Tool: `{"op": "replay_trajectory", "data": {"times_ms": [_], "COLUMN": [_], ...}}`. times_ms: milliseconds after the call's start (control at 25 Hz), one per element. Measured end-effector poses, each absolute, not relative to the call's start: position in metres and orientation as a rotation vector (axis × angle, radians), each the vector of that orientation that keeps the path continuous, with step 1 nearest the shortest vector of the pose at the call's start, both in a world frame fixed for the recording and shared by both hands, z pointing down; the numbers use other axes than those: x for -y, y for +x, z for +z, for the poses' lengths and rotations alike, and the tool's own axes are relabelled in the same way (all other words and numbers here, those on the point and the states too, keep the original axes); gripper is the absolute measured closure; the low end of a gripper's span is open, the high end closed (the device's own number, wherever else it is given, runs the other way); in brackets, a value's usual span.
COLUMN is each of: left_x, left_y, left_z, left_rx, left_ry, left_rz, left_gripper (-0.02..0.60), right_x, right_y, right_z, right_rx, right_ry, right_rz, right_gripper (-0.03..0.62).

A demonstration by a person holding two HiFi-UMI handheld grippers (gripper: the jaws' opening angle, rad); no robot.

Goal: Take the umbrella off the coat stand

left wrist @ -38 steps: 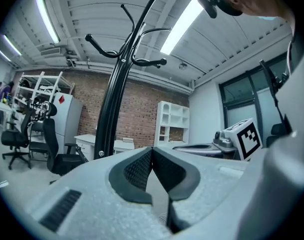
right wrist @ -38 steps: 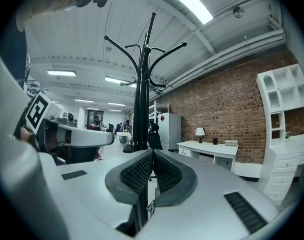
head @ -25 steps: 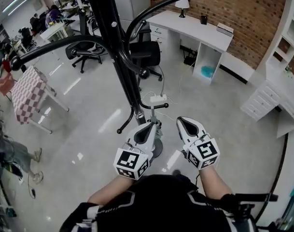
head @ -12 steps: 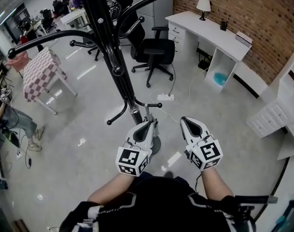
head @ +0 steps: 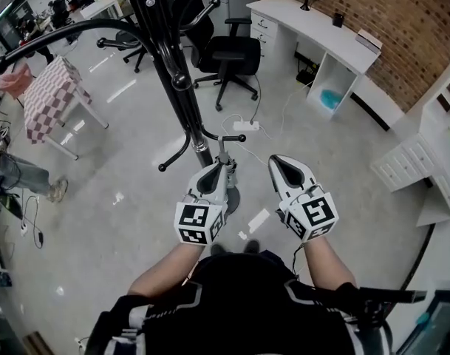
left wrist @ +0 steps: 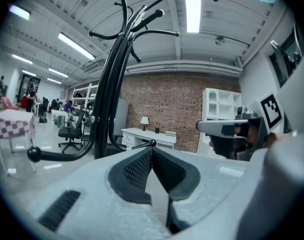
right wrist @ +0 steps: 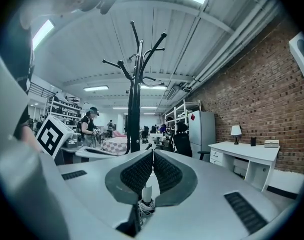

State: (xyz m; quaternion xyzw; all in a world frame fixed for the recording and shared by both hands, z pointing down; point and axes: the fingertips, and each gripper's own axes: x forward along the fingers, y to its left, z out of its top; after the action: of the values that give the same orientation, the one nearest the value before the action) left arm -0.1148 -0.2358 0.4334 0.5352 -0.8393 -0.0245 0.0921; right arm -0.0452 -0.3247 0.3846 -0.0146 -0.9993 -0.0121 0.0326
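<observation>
A black coat stand (head: pixel 182 95) with curved arms rises just ahead of me, and it also shows in the left gripper view as the coat stand (left wrist: pixel 108 94) and in the right gripper view as the coat stand (right wrist: pixel 135 109). I cannot make out an umbrella for certain. A grey upright piece (head: pixel 224 161) stands next to the pole's foot, partly hidden by my left gripper (head: pixel 216 167). That left gripper (left wrist: pixel 152 150) is shut with nothing in it. My right gripper (head: pixel 275 159) hangs beside it to the right, and the right gripper (right wrist: pixel 152 151) is shut and empty too.
A black office chair (head: pixel 232 54) and a white desk (head: pixel 321 32) stand behind the coat stand, against a brick wall. A power strip (head: pixel 245 126) lies on the floor. A checked table (head: pixel 51 102) and a person (head: pixel 18 172) are at the left, and white drawers (head: pixel 413 161) at the right.
My left gripper has sunk a little beside the foot of the stand. The view has shifted, so the stand now shows further left. Both grippers stay shut.
</observation>
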Motion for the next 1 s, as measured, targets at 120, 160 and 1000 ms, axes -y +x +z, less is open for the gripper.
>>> {"op": "replay_trajectory", "data": {"times_ms": [120, 160, 1000], "left_x": [0.239, 0.239, 0.28], "left_y": [-0.117, -0.119, -0.18], "left_z": [0.44, 0.443, 0.521], "left_rx": [2.429, 2.436, 2.575], "left_ry": [1.614, 1.613, 1.172], "left_rz": [-0.138, -0.124, 0.052], "left_gripper": [0.574, 0.573, 0.457], "right_x": [0.319, 0.318, 0.345], "right_y": [-0.051, -0.052, -0.034], "right_z": [0.395, 0.399, 0.421], "right_rx": [3.043, 3.036, 2.984], "right_ry": [-0.027, -0.027, -0.242], "right_rz": [-0.04, -0.032, -0.044], "right_gripper": [0.586, 0.586, 0.586]}}
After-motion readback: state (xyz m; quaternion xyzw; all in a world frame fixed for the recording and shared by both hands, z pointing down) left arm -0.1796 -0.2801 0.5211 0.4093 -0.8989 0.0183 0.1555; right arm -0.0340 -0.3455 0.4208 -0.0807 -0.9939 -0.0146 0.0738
